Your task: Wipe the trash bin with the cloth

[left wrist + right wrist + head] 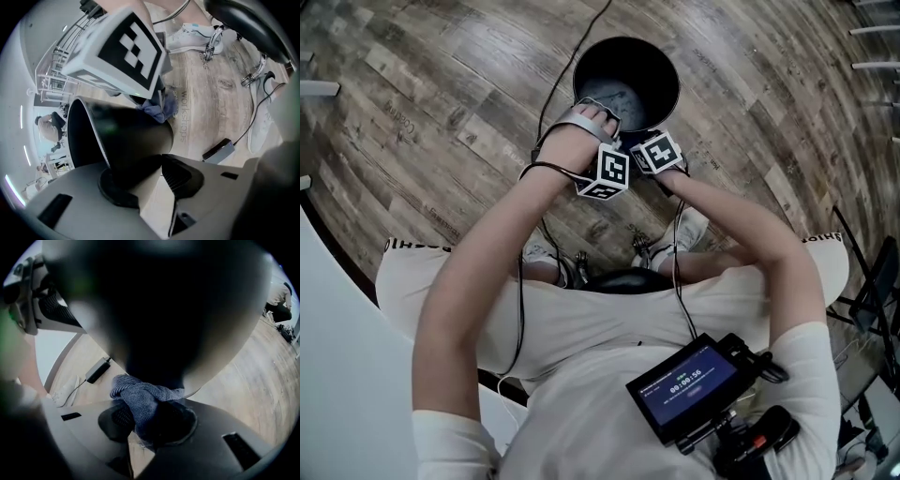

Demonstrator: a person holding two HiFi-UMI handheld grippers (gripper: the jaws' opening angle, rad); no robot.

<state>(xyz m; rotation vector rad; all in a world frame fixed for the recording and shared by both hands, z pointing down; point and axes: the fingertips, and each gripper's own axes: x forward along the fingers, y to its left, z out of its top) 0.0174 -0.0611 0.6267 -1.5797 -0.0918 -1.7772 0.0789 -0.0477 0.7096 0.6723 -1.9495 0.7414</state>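
Cloth [140, 401] sits pinched in the right gripper [143, 425], touching the outer wall of the bin [126, 136] straight ahead; left gripper [150, 180] clamps the rim alongside.

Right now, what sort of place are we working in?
Probably an indoor workshop or lab: wood-plank floor, white metal racks at the side, and another person in the background.
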